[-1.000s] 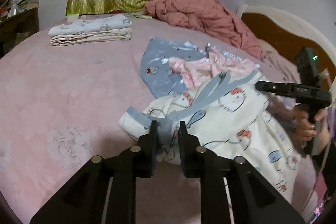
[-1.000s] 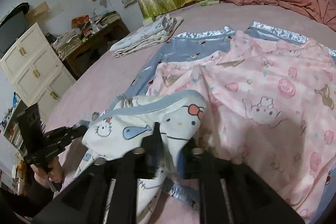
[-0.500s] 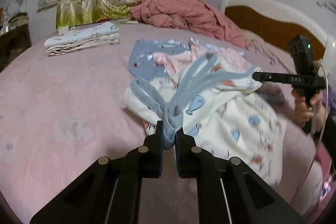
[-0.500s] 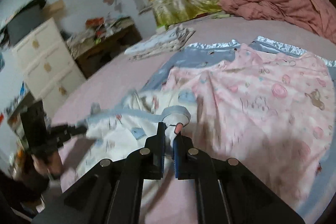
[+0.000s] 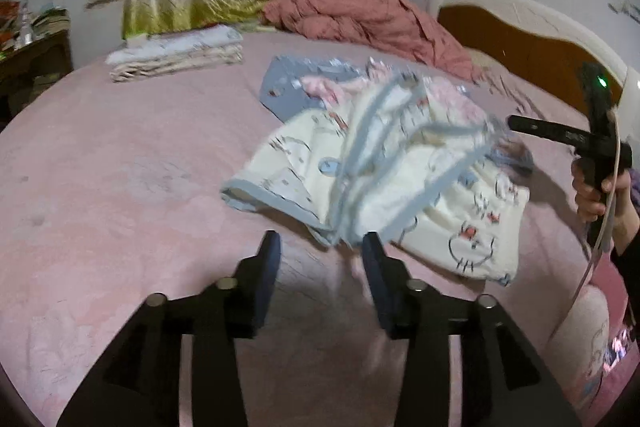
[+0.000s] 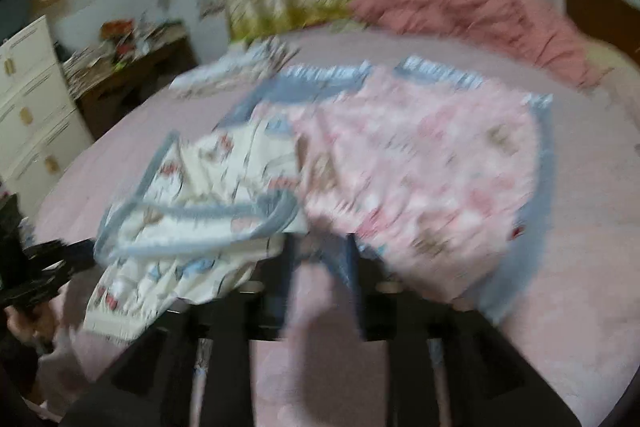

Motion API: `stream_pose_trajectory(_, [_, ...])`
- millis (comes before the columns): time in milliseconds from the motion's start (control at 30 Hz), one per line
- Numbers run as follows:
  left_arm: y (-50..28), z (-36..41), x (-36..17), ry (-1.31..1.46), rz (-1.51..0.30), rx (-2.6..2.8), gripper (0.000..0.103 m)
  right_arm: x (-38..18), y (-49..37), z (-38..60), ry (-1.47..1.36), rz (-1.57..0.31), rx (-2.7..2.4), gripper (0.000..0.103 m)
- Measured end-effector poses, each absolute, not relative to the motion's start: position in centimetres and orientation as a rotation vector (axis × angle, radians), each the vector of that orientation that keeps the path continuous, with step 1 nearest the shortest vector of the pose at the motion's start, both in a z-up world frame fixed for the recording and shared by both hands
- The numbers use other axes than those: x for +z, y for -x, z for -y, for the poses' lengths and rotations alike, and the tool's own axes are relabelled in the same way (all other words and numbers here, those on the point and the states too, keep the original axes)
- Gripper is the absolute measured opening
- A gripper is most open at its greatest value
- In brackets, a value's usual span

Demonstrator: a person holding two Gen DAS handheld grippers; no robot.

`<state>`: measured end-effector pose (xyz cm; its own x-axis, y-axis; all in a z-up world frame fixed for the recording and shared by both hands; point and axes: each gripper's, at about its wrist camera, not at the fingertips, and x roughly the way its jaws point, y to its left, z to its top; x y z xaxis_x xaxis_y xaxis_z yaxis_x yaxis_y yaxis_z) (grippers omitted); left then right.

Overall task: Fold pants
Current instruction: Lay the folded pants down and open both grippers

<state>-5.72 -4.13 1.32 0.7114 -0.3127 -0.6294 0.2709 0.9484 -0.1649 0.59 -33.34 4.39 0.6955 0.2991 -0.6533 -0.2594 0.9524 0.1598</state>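
Both tongs, left [image 5: 320,247] and right [image 6: 318,259], have just opened, releasing the cream pants [image 5: 384,179].

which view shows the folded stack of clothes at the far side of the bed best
The left wrist view: the folded stack lies sharp and unobstructed on the pink bedsheet. The right wrist view shows it only as a motion-blurred smear beyond the pants.

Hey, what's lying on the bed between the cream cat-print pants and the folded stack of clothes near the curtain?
Nothing: in the left wrist view, only bare pink bedspread lies between the cream pants and the folded stack.
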Motion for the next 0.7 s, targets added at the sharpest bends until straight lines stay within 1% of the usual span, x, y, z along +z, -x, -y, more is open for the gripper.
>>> stream_pose_trajectory(33, [5.7,3.7,1.6,0.077,-0.703,-0.317,0.05,5.3,0.1,33.4,-0.049,-0.676,0.28,0.076])
stream_pose_trajectory(67, [5.5,3.4,1.9,0.096,-0.704,-0.307,0.055,6.1,0.5,33.3,-0.046,-0.619,0.251,0.082])
stream_pose_trajectory(100, [5.2,3.1,2.0,0.115,-0.706,-0.296,0.06,6.7,0.9,33.3,-0.043,-0.585,0.235,0.082])
stream_pose_trajectory(167, [4.4,2.7,1.9,0.142,-0.724,-0.255,0.06,7.9,1.1,32.7,-0.009,-0.554,0.207,0.082])
stream_pose_trajectory(333, [2.2,2.8,0.4,0.212,-0.801,-0.222,0.058,9.7,0.1,29.1,0.105,-0.575,0.207,0.082])
stream_pose_trajectory(367, [2.0,3.0,0.4,0.228,-0.801,-0.233,0.058,9.8,-0.6,28.1,0.101,-0.615,0.201,0.076])
stream_pose_trajectory(400, [2.0,3.2,0.5,0.233,-0.796,-0.242,0.058,9.9,-1.0,27.6,0.088,-0.639,0.206,0.069])
stream_pose_trajectory(433, [2.1,3.5,0.6,0.228,-0.789,-0.246,0.058,9.9,-1.5,26.9,0.065,-0.672,0.228,0.053])
stream_pose_trajectory(467, [2.2,3.7,0.8,0.215,-0.779,-0.243,0.058,9.9,-2.2,25.8,0.042,-0.705,0.285,0.043])
stream_pose_trajectory(533, [2.4,4.1,1.0,0.187,-0.769,-0.23,0.058,9.8,-3.0,23.6,0.062,-0.721,0.338,0.041])
stream_pose_trajectory(700, [2.7,3.8,1.4,0.178,-0.752,-0.224,0.058,9.4,-4.8,18.8,0.098,-0.767,0.421,0.041])
